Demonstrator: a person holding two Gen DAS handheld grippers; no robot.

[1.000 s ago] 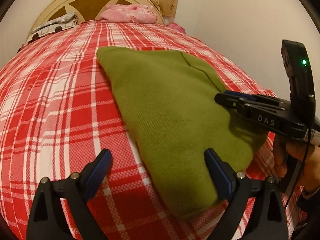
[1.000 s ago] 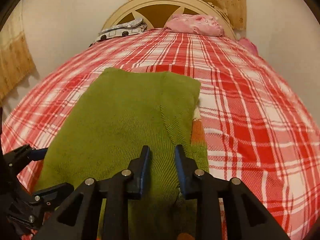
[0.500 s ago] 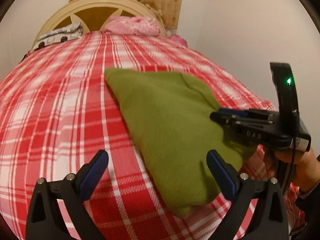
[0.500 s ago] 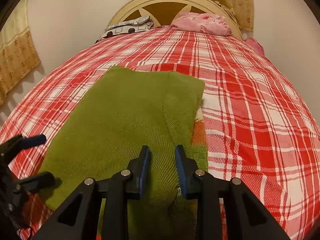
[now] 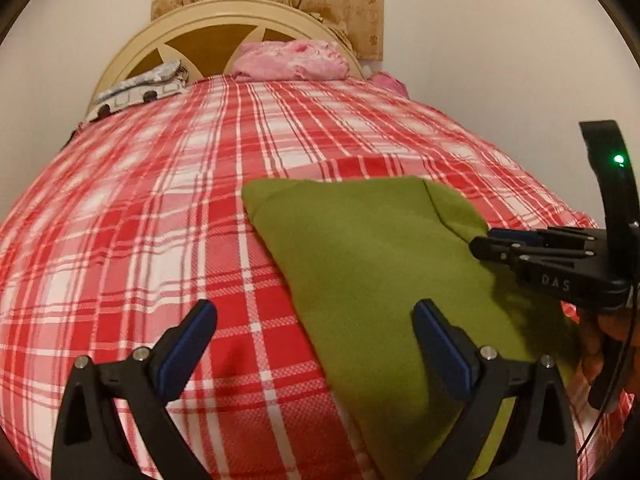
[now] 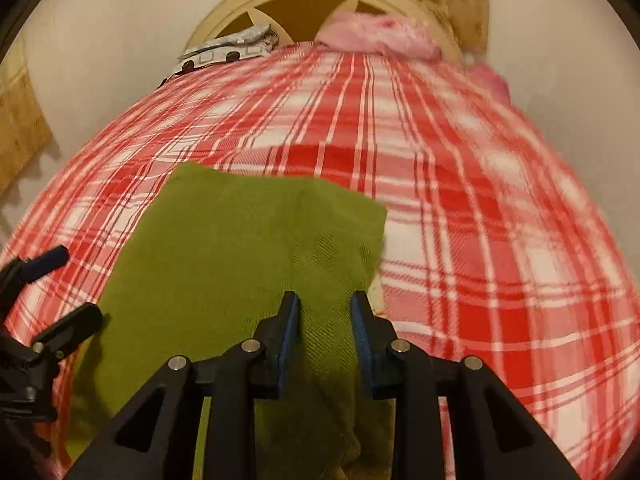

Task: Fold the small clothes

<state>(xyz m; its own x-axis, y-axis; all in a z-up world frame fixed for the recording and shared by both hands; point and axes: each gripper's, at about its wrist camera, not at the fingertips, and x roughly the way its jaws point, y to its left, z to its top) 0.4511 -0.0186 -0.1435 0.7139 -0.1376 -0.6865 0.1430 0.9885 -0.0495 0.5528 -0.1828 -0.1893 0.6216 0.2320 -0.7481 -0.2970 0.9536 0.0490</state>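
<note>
Green garment lies folded flat on the plaid bedspread. Left gripper spread wide, holding nothing, over its near-left edge. Right gripper part-closed with green fabric between its 2 fingers; pinch contact unclear.

I see a matt green knitted cloth garment with a fine ribbed weave, lying on a red-and-white checked woven bedspread; my black matt plastic left gripper has silvery metal rivets
</note>
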